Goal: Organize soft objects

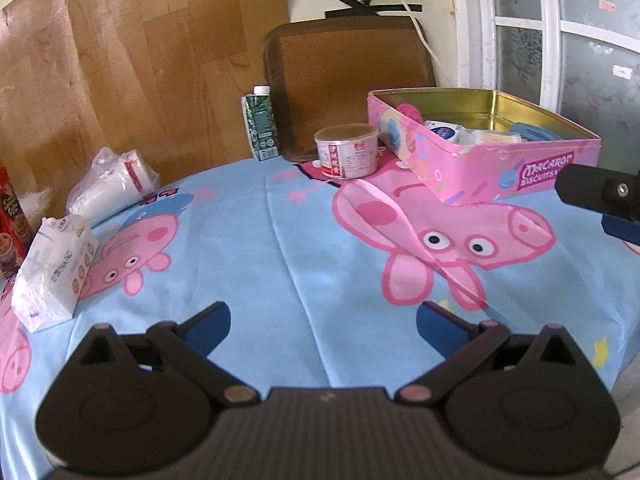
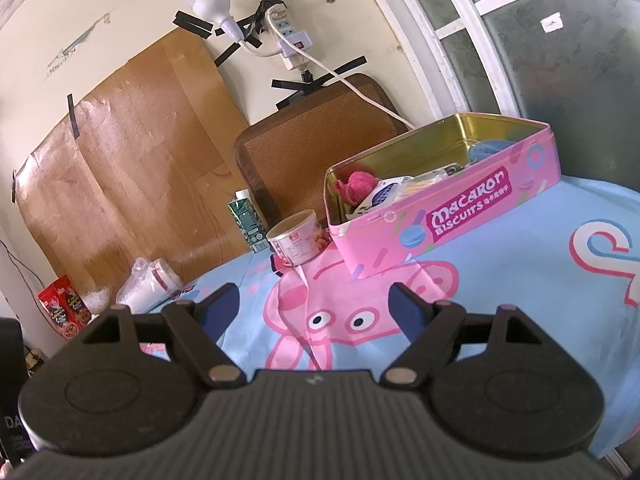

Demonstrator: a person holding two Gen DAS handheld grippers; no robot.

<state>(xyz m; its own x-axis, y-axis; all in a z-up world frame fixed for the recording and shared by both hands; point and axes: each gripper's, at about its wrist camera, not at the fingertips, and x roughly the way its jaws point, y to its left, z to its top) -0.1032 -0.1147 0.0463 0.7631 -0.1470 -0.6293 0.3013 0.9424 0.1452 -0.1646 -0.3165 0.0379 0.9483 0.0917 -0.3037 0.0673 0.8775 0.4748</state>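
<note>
A pink Macaron biscuit tin (image 1: 508, 168) stands open at the back right of the table; it also shows in the right wrist view (image 2: 452, 220). Inside lie a pink fluffy ball (image 1: 410, 112) (image 2: 358, 186), a white pack (image 1: 446, 132) (image 2: 384, 194) and a blue thing (image 2: 486, 150). A white tissue pack (image 1: 52, 268) lies at the left edge. My left gripper (image 1: 322, 320) is open and empty above the cloth. My right gripper (image 2: 316, 306) is open and empty in front of the tin; it shows at the right edge of the left wrist view (image 1: 600, 196).
A blue cartoon-pig cloth (image 1: 280, 240) covers the table. A round can (image 1: 347, 151) (image 2: 298, 240) and a green carton (image 1: 261, 124) (image 2: 248, 222) stand at the back. A plastic bag with white cups (image 1: 112, 184) (image 2: 148, 284) lies back left. A red box (image 2: 64, 312) stands far left.
</note>
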